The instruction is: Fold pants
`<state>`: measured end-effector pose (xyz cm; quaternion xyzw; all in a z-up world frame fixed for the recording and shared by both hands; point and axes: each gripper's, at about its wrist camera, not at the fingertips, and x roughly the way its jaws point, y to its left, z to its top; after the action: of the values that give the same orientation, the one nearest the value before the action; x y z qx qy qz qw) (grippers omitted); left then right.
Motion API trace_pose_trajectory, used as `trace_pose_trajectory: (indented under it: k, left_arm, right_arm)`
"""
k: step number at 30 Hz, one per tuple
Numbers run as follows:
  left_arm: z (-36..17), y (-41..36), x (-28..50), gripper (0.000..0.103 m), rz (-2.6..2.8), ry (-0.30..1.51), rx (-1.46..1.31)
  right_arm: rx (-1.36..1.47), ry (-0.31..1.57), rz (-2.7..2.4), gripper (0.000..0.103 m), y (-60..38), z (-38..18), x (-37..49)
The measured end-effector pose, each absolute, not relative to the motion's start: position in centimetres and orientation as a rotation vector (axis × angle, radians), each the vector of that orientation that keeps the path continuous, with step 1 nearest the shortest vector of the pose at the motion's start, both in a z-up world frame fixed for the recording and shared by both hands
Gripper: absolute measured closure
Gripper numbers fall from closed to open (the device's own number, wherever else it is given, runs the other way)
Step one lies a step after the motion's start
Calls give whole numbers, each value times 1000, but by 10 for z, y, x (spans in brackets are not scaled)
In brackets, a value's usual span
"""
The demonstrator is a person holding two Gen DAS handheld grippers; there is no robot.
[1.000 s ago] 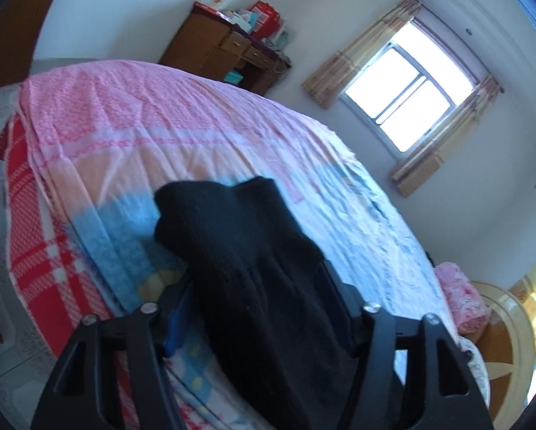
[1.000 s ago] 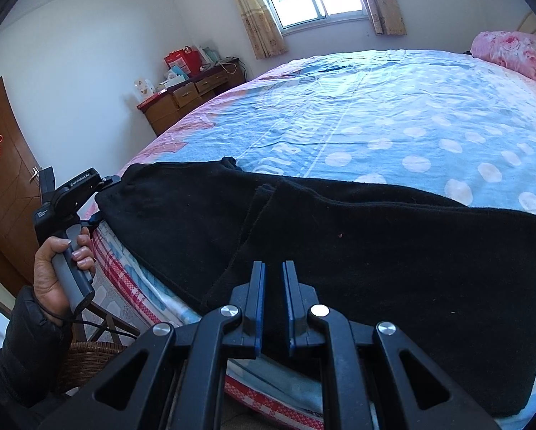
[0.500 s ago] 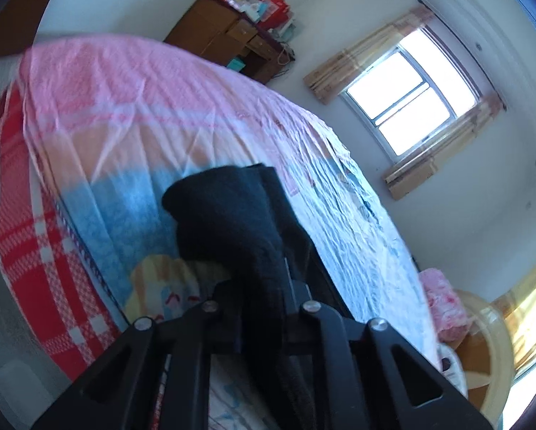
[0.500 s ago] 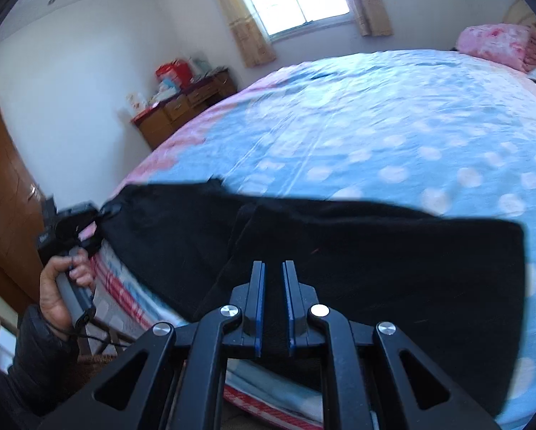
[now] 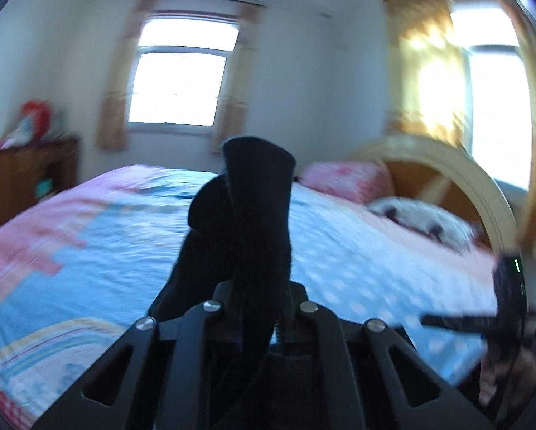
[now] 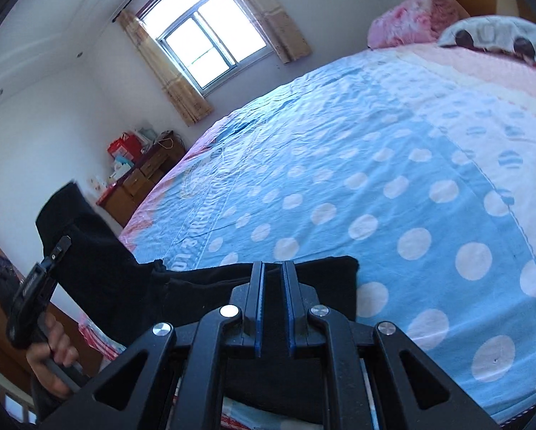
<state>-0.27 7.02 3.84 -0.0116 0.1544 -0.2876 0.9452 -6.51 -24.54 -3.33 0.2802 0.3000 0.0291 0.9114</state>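
Left wrist: left gripper fingers clamp pants, lifted; right gripper pins other end; long axis spans left-right.

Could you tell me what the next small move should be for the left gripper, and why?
Probably carry the left gripper across toward the right gripper and lower it. It is clamped on the black pants, whose end is lifted off the bed, while the right gripper pins the other end flat.
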Motion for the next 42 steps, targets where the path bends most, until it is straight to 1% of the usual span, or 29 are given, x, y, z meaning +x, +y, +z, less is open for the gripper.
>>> trace_pose_trajectory:
  k: [2,6,10,15,16,17,18,19,20,24,25,27,28,29,30,31,32,35,38,42]
  left_arm:
    - [25,32,-13,91,-653,333,73]
    - [-27,-43,-34,91,-727,385,343]
    - [-57,-75,-55,91,-733,358,517]
    - [-62,-78,-64,90,-759,343,606]
    - [-64,-77,-68,82,-777,341,627]
    - [-66,-77,-73,70,-790,335,658]
    - [-68,-74,-79,64,-800,327,693]
    - [-71,-73,-84,51,-801,321,710]
    - [-69,-67,-91,41,-832,309,716]
    - [-49,-47,-110,37,-939,270,687]
    - [-45,-43,-111,36,-935,263,677]
    - [-29,-29,-103,36,-908,298,588]
    - [-24,-22,-97,36,-895,318,545]
    - [-17,-13,-90,35,-873,338,492]
    - [-8,0,-78,33,-837,363,420]
    - [0,15,-65,28,-792,391,344]
    - [4,24,-58,27,-763,407,303]
    - [16,61,-30,26,-632,436,184]
    - [15,82,-18,22,-548,449,127]
    - [3,89,-7,22,-487,516,65]
  right_arm:
    - [613,622,57,93,-254,-38,-68]
    - [645,634,16,93,-267,-47,-73]
    - [677,642,-10,93,-277,-55,-78]
    - [720,658,3,93,-283,-66,-77]
    - [730,662,10,93,-283,-68,-77]
    - [740,664,20,93,-283,-69,-76]
    - [750,662,35,93,-284,-69,-74]
    - [758,653,51,93,-285,-68,-75]
    - [761,640,62,93,-286,-65,-75]
    - [763,598,86,93,-288,-53,-79]
    - [758,594,99,91,-286,-49,-79]
    - [762,579,142,80,-282,-41,-79]
    - [765,569,164,63,-280,-37,-78]
    - [768,565,185,45,-277,-34,-78]
    - [773,573,204,38,-273,-32,-77]
    - [777,585,220,36,-270,-32,-75]
    - [782,602,240,36,-267,-34,-74]
    - [757,729,243,36,-250,-49,-65]
    - [694,748,271,36,-235,-58,-63]
    - [558,784,209,36,-214,-75,-52]
